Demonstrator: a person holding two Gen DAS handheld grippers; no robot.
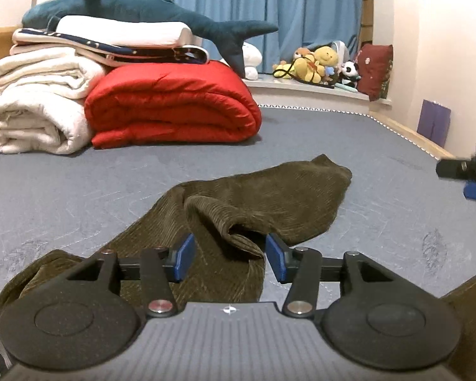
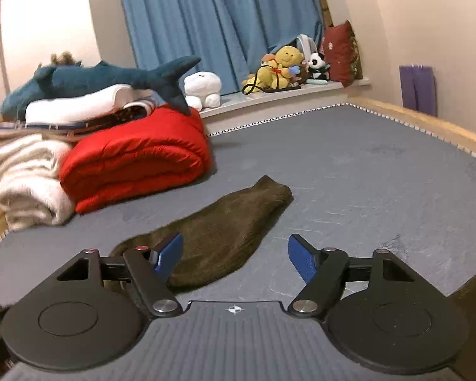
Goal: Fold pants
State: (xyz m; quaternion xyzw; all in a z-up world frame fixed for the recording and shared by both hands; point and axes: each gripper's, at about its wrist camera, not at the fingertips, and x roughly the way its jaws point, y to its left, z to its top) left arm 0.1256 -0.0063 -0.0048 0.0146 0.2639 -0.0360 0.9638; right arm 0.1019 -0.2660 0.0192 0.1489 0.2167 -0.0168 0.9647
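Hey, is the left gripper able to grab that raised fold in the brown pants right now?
Probably yes. The left gripper stands open with the raised fold of the brown pants just ahead between its blue pads, which do not press on it. Nothing lies in between; the right gripper is off to the side.

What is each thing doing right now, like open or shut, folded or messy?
left gripper: open, above the pants, holding nothing
right gripper: open, holding nothing
pants: rumpled, lying on the bed
red quilt: folded
white blanket: folded
curtain: drawn shut
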